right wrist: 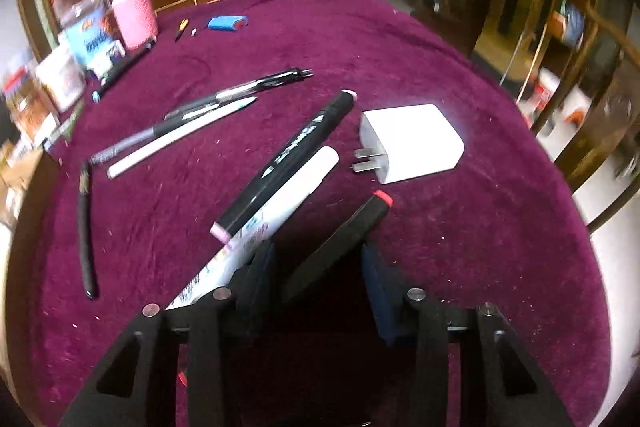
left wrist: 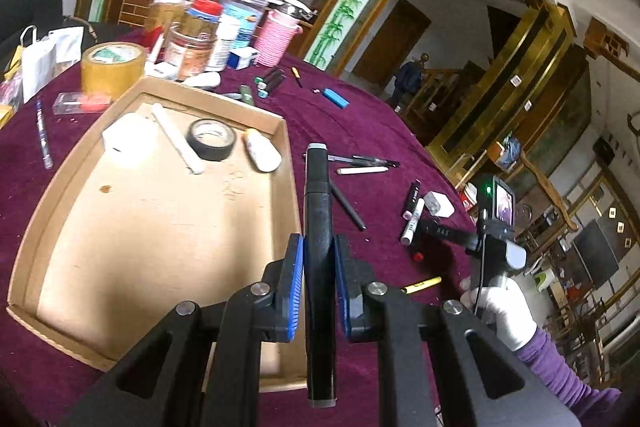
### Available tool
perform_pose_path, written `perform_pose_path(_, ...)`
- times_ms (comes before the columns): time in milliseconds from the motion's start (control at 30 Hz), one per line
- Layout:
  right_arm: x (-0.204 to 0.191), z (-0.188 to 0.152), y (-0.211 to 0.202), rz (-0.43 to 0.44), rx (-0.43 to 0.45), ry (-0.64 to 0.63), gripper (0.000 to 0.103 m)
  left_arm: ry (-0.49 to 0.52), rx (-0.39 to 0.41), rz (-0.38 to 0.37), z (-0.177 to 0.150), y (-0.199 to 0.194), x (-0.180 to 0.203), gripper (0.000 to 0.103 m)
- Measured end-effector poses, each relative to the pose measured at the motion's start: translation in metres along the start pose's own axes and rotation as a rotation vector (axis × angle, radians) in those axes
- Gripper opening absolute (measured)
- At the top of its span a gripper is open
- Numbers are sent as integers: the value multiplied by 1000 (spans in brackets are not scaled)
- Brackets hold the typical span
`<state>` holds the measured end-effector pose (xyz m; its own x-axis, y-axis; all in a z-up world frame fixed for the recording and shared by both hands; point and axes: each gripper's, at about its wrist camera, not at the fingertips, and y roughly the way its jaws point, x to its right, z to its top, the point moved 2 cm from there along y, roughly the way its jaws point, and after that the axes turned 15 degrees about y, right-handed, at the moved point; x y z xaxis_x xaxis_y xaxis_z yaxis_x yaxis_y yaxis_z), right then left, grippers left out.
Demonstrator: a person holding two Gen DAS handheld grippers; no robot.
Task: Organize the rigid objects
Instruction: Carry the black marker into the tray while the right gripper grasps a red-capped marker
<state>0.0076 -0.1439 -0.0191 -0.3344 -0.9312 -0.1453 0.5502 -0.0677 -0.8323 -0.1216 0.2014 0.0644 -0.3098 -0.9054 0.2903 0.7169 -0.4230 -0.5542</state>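
Black marker held beside the cardboard tray

Your left gripper (left wrist: 319, 267) clamps a long black marker with grey end caps (left wrist: 318, 227) between its blue-padded fingers (left wrist: 295, 283), just beside the shallow cardboard tray (left wrist: 284, 163) on the maroon-clothed table (left wrist: 360, 115). Your right gripper (right wrist: 316, 279) has its fingers spread around a black marker with a red cap (right wrist: 344, 235) lying on the cloth.

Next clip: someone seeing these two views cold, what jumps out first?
The left gripper is shut on a long black marker, held just right of the cardboard tray, which already holds a black tape roll. In the right wrist view, the right gripper sits open around a red-capped black marker on the maroon tablecloth, near a white charger plug.
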Motion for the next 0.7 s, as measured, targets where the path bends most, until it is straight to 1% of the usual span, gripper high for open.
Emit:
perform_pose_path(33, -2, -2, -2, 5, 4, -5, 43, -7, 3, 2, -1, -1, -3, 15)
perform_pose_path(100, -3, -5, -4, 21, 1, -18, 37, -21, 8, 3, -3, -3, -7, 15)
perform_pose_path(133, -2, -5, -5, 36, -8, -18, 25, -27, 8, 3, -3, -4, -10, 15)
perform_pose_path(167, 2, -4, -7, 56, -24, -6, 18, -32, 9, 3, -3, -4, -12, 15)
perform_pose_path(200, 8, -3, -8, 83, -42, 19, 17, -36, 11, 4, -4, -5, -13, 15)
perform_pose_path(233, 18, -2, -10, 128, -66, 57, 16, -40, 13, 8, -4, -6, -14, 15)
perform_pose_path(267, 21, -2, -10, 152, -79, 79, 16, -44, 14, 13, -5, -8, -16, 15)
perform_pose_path(333, 37, -2, -14, 247, -111, 145, 16, -54, 15, 25, -6, -10, -20, 15)
perform_pose_path(433, 47, -8, -21, 348, -134, 190, 16, -81, 11, 37, -8, -10, -27, 15)
perform_pose_path(500, 47, -10, -26, 397, -147, 213, 16, -96, 4, 43, -9, -10, -31, 15)
perform_pose_path(567, 42, -10, -32, 451, -155, 224, 16, -99, -6, 68, -9, -9, -35, 15)
perform_pose_path(700, 20, -6, -50, 535, -159, 192, 16, -107, -30, 111, -6, -7, -44, 15)
